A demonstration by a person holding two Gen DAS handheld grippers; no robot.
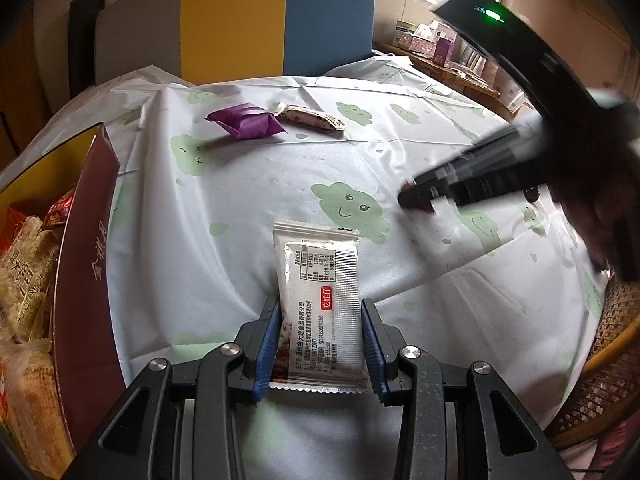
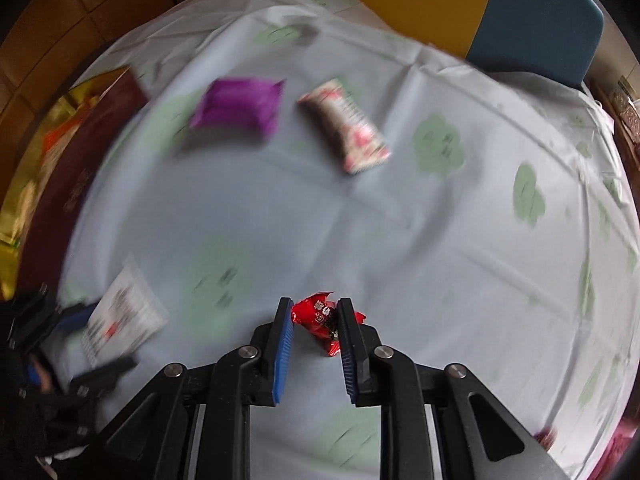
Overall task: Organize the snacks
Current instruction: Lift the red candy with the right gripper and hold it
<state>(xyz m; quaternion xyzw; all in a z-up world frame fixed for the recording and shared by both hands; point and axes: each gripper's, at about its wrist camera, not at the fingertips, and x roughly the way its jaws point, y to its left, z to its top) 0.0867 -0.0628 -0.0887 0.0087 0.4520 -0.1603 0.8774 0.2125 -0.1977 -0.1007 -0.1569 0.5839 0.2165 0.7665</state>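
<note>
A: What lies nearest the edge?

B: The left gripper hangs over the front of the table, its blue pads pressed on a flat white crinkle-edged snack packet.

A: And the right gripper?

B: Narrow, pinching a small red foil candy above the glossy cloud-printed tablecloth.

A: Room to move?

B: A broad bare stretch in the middle. At the left rim stands a maroon box, open, with wrapped snacks inside.

A: Further back?

B: A purple pillow-shaped packet just beside a white and pink wrapper, apart from the box. Beyond them a chair with grey, yellow and blue panels.
</note>
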